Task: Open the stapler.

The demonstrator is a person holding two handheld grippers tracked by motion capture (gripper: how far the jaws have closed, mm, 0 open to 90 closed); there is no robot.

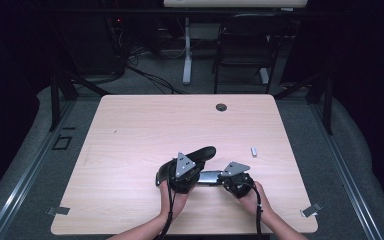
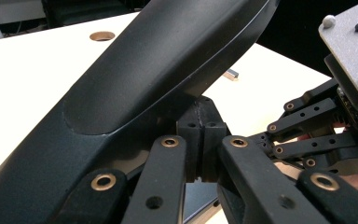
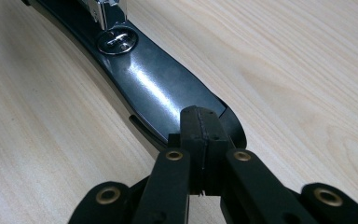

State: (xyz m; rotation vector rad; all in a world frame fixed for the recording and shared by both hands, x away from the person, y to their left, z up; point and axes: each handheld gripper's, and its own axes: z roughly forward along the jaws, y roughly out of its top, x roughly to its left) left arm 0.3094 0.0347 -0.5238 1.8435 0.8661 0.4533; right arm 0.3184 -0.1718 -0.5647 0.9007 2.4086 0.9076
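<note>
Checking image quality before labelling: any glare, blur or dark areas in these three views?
High view: table evenly lit, surroundings nearly black, picture soft. Left gripper view: the stapler's black top is matte and sharp, table behind overexposed to near white. Right gripper view: bright glare streak on the stapler's glossy base; wood grain crisp.

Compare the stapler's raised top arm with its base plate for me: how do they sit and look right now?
The top arm is swung up off the table, matte and rounded; the base plate lies flat on the table, glossy, with a metal anvil. The arm sits by the left gripper, the base under the right gripper, both with jaws together. Both parts are black.
</note>
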